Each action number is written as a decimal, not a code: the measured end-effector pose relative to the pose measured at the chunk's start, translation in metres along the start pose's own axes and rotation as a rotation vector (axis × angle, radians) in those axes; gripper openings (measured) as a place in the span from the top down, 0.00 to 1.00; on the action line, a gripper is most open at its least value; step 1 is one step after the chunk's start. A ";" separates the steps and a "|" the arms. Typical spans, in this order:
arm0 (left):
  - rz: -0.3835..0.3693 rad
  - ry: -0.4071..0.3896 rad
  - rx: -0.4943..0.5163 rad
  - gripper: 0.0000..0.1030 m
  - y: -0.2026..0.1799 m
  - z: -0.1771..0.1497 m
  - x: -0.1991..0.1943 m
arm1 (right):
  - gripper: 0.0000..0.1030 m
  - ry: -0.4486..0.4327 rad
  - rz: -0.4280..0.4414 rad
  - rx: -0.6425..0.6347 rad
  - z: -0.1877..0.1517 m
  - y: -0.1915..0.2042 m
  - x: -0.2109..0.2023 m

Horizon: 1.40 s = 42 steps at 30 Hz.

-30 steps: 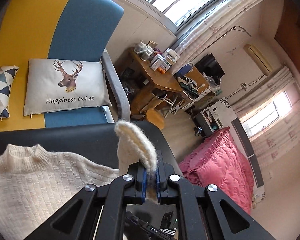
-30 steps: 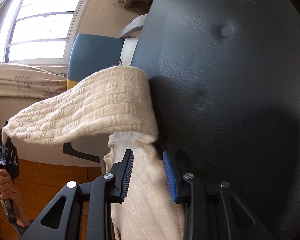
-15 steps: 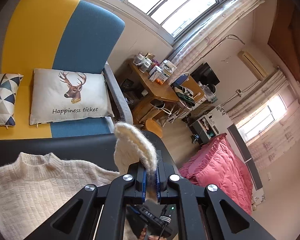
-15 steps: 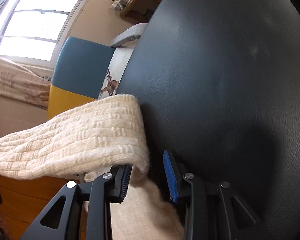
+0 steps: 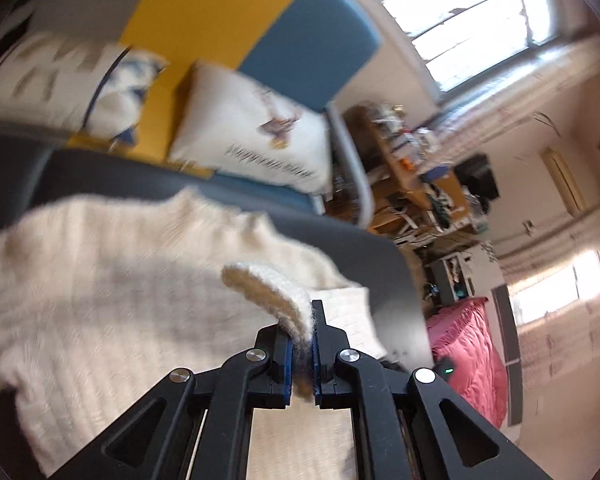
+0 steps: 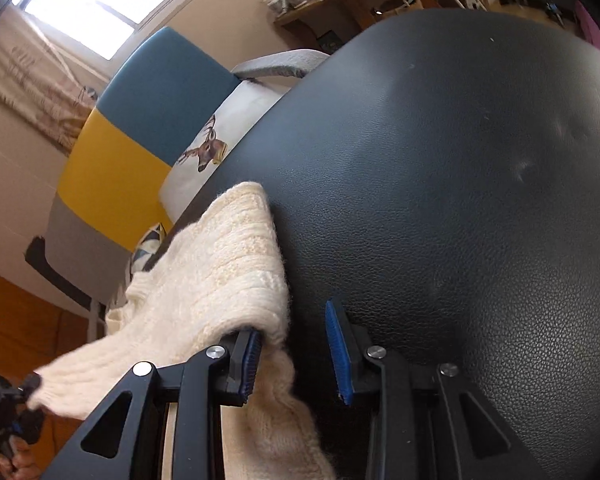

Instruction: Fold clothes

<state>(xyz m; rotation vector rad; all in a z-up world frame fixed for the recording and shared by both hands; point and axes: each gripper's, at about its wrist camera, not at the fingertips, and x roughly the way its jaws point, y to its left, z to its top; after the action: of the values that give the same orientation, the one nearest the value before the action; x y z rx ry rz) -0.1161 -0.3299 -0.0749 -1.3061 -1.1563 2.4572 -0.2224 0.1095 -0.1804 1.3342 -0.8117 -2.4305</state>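
Note:
A cream knitted sweater lies on a black leather surface, collar towards the sofa. My left gripper is shut on the cuff of one sleeve, held above the sweater's body. In the right wrist view the same sweater drapes over the black surface, its sleeve stretching down-left to the left gripper. My right gripper stands open, its left finger under a fold of the knit, nothing pinched.
A yellow, blue and grey sofa stands behind, with a deer-print pillow and a patterned pillow. A cluttered wooden desk and a red bed lie to the right. A hand holds the left gripper's handle.
My left gripper has swung left over the sweater's body with the cuff in it. The right gripper has slid along the surface, and the sleeve fold now lies lower and flatter.

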 end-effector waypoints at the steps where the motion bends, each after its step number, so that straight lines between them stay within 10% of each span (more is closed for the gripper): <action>1: 0.017 0.012 -0.030 0.93 0.017 -0.006 0.006 | 0.70 0.000 -0.012 -0.022 -0.001 0.002 0.000; 13: 0.203 -0.001 -0.028 0.93 0.081 -0.029 0.029 | 0.70 -0.004 -0.187 -0.384 -0.019 0.045 0.001; 23: 0.143 0.030 -0.190 0.88 0.113 -0.034 0.028 | 0.70 0.025 -0.181 -0.403 -0.013 0.048 0.007; 36: 0.367 -0.015 -0.036 0.94 0.092 -0.011 0.027 | 0.70 0.073 -0.164 -0.482 -0.022 0.053 0.008; 42: 0.349 -0.006 -0.115 0.91 0.109 -0.018 0.018 | 0.70 0.090 -0.097 -0.399 -0.016 0.027 -0.015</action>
<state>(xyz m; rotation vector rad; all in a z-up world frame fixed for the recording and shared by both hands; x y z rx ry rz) -0.0887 -0.3874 -0.1665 -1.6603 -1.1726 2.6630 -0.2020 0.0892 -0.1609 1.3342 -0.2238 -2.4139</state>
